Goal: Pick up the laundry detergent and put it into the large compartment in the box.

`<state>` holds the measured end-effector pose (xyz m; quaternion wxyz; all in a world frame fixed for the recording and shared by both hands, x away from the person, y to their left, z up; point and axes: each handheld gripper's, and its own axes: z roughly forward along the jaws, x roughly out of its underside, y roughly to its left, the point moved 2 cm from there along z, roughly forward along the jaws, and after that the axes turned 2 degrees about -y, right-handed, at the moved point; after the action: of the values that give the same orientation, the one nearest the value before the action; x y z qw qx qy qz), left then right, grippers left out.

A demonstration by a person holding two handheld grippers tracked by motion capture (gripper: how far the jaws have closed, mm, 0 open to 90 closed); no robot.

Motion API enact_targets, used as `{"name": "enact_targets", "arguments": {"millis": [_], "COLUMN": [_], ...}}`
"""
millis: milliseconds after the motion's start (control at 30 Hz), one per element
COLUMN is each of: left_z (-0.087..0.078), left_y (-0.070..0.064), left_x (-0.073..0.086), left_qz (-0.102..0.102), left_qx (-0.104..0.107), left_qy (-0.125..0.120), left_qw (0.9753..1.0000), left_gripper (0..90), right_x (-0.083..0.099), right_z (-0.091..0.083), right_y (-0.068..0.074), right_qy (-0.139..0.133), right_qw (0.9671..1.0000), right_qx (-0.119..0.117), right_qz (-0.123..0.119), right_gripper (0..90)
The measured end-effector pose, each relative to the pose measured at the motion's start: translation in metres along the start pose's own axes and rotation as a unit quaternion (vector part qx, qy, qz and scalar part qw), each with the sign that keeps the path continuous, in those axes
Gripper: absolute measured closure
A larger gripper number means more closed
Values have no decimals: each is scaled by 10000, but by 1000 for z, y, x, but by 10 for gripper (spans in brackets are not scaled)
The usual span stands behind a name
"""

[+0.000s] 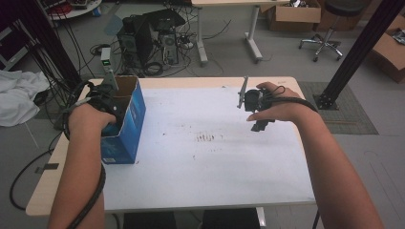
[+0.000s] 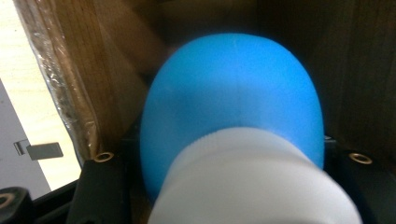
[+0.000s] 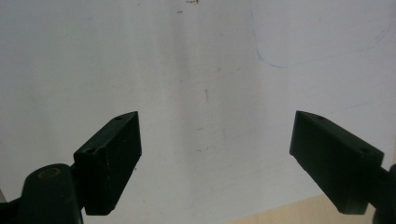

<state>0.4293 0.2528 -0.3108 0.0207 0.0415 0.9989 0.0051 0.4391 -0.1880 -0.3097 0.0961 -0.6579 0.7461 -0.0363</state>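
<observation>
Your left gripper (image 1: 112, 102) sits inside the box (image 1: 125, 125) at the table's (image 1: 200, 181) left edge; your right gripper (image 1: 258, 125) hovers far right.

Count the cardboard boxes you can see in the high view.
3. A blue open-topped box stands at the table's left edge; one brown box sits on the floor at top right, another at the far right edge. Others may be hidden.

1 blue box (image 1: 123, 125), 1 blue-and-white object (image 2: 233, 121), 2 grippers.
</observation>
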Motion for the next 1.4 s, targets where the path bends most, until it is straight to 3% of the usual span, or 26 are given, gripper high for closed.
{"name": "enact_targets", "arguments": {"millis": [300, 533, 700, 1400], "left_z": [1, 0, -2, -27], "left_y": [-3, -2, -4, -9], "left_x": [0, 1, 1, 4], "left_qz": [-6, -63, -48, 48], "left_qx": [-82, 51, 28, -187], "left_qy": [-2, 49, 43, -142], "left_qw": [10000, 10000, 10000, 9997], "left_gripper": [385, 335, 313, 261], "right_x": [1, 4, 4, 3], "right_z": [1, -1, -1, 0], "right_y": [2, 2, 3, 3], "right_qy": [62, 64, 35, -10], "right_qw": [10000, 10000, 10000, 10000], "right_qx": [-9, 16, 12, 6], "right_qz": [-1, 27, 36, -9], "right_gripper": [169, 169, 170, 169]}}
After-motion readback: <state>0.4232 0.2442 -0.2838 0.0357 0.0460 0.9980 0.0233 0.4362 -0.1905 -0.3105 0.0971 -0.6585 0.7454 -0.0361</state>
